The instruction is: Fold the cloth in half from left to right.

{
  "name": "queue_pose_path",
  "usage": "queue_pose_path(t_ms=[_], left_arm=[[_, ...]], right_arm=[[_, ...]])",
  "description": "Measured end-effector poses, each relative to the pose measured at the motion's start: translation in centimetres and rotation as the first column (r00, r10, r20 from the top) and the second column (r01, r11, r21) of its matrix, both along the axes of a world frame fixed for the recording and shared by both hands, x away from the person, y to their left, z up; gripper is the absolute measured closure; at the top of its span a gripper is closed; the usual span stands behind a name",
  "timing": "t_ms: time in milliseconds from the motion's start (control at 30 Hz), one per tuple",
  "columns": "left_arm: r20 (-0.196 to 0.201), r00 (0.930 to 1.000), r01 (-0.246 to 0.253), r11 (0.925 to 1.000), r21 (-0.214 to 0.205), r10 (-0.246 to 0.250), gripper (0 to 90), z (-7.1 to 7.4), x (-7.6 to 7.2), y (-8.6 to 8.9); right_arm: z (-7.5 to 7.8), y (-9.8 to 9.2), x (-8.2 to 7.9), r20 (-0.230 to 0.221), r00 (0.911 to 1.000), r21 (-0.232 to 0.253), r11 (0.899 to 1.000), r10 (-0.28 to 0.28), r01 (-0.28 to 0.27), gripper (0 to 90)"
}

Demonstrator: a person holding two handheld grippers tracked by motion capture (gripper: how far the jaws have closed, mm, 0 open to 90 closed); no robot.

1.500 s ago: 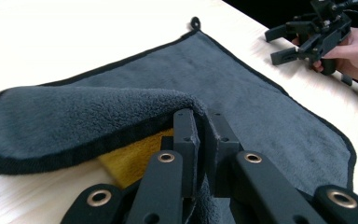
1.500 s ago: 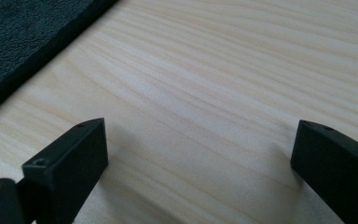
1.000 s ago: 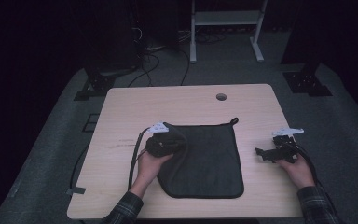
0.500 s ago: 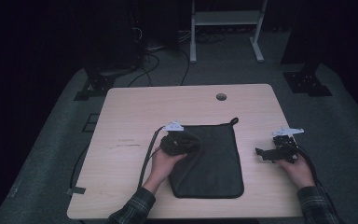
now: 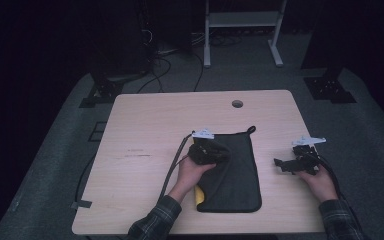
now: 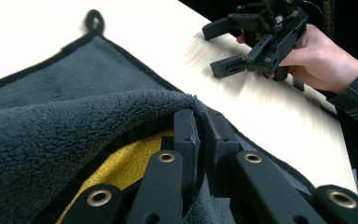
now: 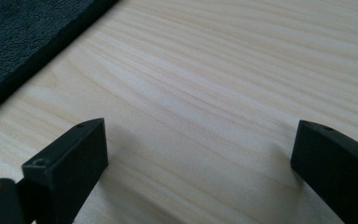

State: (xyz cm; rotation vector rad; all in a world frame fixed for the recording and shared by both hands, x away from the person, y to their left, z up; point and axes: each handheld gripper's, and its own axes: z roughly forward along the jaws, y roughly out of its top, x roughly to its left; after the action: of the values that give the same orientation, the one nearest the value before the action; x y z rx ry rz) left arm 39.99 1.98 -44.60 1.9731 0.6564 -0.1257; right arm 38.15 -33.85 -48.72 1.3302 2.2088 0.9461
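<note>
A dark grey fleece cloth (image 5: 235, 170) with a yellow underside (image 5: 199, 194) lies on the light wooden table (image 5: 145, 130), with a hang loop (image 5: 251, 129) at its far corner. My left gripper (image 5: 215, 152) is shut on the cloth's left edge and holds it folded over toward the right; in the left gripper view the jaws pinch the fleece (image 6: 121, 107) and yellow (image 6: 116, 163) shows beneath. My right gripper (image 5: 282, 164) rests on the table to the right of the cloth, its jaws wide apart over bare wood (image 7: 200, 107), with the cloth's edge (image 7: 23, 42) at upper left.
A round cable hole (image 5: 237, 103) sits near the table's far edge. A cable (image 5: 172, 162) trails from the left gripper over the table's front left. A white stand (image 5: 240, 30) and dark equipment are on the floor behind the table.
My left gripper has carried the cloth's left edge up and to the right, folding the cloth narrower and baring its yellow underside. The right gripper has stayed in place.
</note>
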Motion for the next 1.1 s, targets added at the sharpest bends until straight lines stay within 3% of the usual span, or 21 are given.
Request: queue_pose_path(t_ms=[467,867,1100], left_arm=[[-0.048,0.997,0.064,0.9968,0.048,-0.062,84.1,-1.0,0.9,-4.3],[-0.035,0.9968,0.077,0.9845,0.158,-0.072,82.8,-2.3,1.5,-7.6],[0.017,0.998,0.058,0.9917,0.114,-0.061,65.2,-0.8,1.1,-7.0]], right_arm=[[0.0,0.0,0.0,-0.001,1.0,-0.001,1.0,0.006,-0.006,2.9],[0.0,-0.1,0.0,0.0,1.0,-0.002,1.0,0.008,-0.008,2.9],[0.0,-0.1,0.0,-0.002,1.0,-0.001,1.0,0.01,-0.01,2.9]])
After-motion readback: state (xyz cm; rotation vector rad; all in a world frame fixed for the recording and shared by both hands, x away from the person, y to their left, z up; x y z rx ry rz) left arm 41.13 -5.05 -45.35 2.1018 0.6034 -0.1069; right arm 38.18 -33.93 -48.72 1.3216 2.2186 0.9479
